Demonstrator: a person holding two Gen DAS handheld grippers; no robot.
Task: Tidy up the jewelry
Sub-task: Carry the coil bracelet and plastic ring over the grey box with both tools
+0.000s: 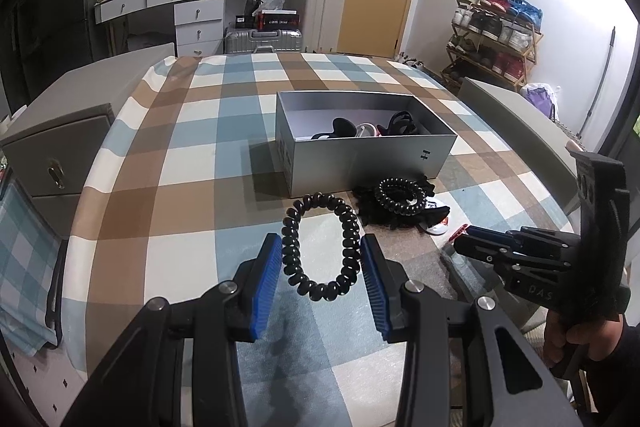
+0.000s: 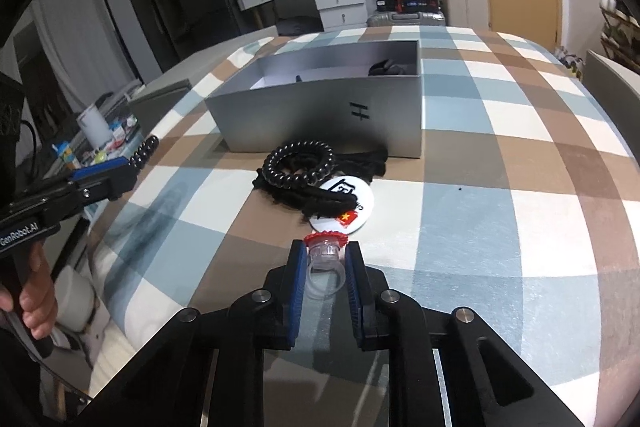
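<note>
Two black spiral hair ties are showing, plus one clear plastic ring with a red frilled top, one round white badge and one silver open box. The left tool (image 1: 321, 259) is gripping the first spiral hair tie (image 1: 320, 247), its blue pads pressing on the loop's two sides and squeezing it into an upright oval just above the checked cloth (image 1: 180, 163). The right tool (image 2: 325, 261) is sitting clamped on the clear plastic ring (image 2: 326, 255), jaws close together, the pads pinching the ring's transparent body while the red frill is sticking out just past the fingertips. The ring is being held low over a brown square of the cloth, near the front edge. The second spiral hair tie (image 2: 298, 163) is lying flat on a heap of black frilly bands (image 2: 320, 199), just in front of the silver open box (image 2: 320, 111). The round white badge (image 2: 352, 207), carrying a small red flag mark, is lying partly under that heap. Inside the box, toward its far right end, dark accessories are lying; their number cannot be told. A person's hand (image 1: 576, 339) is gripping the right tool's handle.
</note>
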